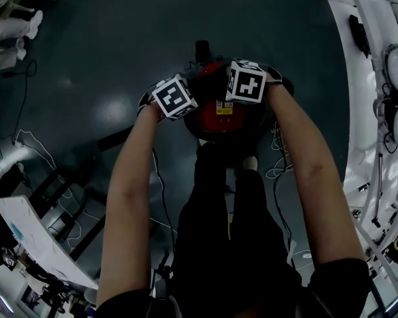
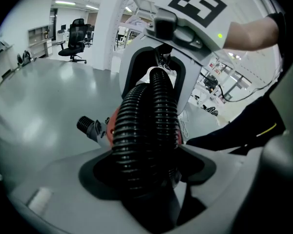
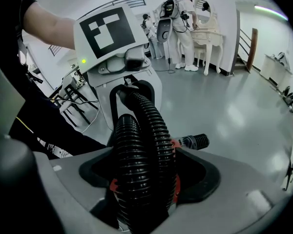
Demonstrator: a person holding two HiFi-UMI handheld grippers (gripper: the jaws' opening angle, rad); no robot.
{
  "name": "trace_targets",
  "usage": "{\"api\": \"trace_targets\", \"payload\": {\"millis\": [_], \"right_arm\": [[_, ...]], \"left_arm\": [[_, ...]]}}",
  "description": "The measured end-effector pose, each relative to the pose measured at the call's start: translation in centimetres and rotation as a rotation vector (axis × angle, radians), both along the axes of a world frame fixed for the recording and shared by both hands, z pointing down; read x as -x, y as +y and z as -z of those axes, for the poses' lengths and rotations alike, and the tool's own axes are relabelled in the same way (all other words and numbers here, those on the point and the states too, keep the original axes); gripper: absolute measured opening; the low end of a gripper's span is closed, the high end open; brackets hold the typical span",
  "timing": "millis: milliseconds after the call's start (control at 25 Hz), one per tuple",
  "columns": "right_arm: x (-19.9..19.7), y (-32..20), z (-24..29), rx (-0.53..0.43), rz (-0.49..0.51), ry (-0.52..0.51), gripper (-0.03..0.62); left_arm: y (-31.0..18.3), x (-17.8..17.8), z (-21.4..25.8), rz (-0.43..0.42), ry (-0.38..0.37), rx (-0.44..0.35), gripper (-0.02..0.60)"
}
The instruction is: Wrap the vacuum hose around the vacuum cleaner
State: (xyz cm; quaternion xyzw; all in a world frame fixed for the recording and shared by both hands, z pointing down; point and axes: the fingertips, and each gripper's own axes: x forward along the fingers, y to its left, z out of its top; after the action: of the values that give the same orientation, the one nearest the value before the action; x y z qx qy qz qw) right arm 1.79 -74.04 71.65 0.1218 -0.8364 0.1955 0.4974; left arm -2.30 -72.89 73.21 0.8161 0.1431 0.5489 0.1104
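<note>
The red vacuum cleaner [image 1: 215, 121] stands on the dark floor right below me, its body mostly hidden by both grippers. The black ribbed vacuum hose [image 2: 146, 130] runs in two strands side by side over it, from one gripper to the other. My left gripper [image 2: 146, 179] is shut on both strands, and in the head view it [image 1: 196, 103] sits at the vacuum's left. Facing it, my right gripper [image 3: 144, 179] stands wide around the same hose [image 3: 141, 150], with dark gaps on either side. A grey ribbed hose end [image 3: 198, 141] sticks out beside the red body.
Loose cables [image 1: 278, 164] lie on the floor by my feet. White equipment [image 1: 385, 78] lines the right side, and a white board [image 1: 33, 237] and black frames stand at the lower left. An office chair [image 2: 78, 38] and people in white [image 3: 178, 28] are far off.
</note>
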Motion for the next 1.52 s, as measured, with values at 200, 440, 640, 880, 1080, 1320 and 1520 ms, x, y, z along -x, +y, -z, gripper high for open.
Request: {"api": "trace_targets", "payload": {"millis": [200,440,640,880,1080,1320,1520], "right_arm": [[-0.2,-0.5,-1.3,0.036,-0.001,0.026,0.365],[-0.2,-1.4,-2.6,0.029,-0.016,0.03,0.367],[-0.7,-1.8,-4.1,0.021,-0.028,0.039,0.36],[-1.0,-1.6,-5.3,0.025,-0.031,0.055,0.363],[-1.2,-1.6,-6.1,0.035,-0.042,0.045,0.362],[-0.8,-1.8,-6.6,0.075,-0.003,0.02,0.373],[-0.3,-1.9,-6.6,0.077,0.068,0.005,0.358]], "left_arm": [[-0.7,0.0,-1.2,-0.003,-0.009,0.006,0.336],[-1.5,0.0,-2.6,-0.013,-0.009,0.015,0.344],[-1.6,-0.4,-4.2,0.004,-0.031,0.048,0.347],[-1.4,-0.7,-5.4,-0.01,-0.028,0.064,0.382],[-1.6,-1.2,-5.9,-0.043,0.006,0.054,0.423],[-0.9,-1.7,-6.1,-0.121,0.033,0.085,0.462],[-1.1,-3.4,-4.6,-0.118,0.148,0.054,0.452]]}}
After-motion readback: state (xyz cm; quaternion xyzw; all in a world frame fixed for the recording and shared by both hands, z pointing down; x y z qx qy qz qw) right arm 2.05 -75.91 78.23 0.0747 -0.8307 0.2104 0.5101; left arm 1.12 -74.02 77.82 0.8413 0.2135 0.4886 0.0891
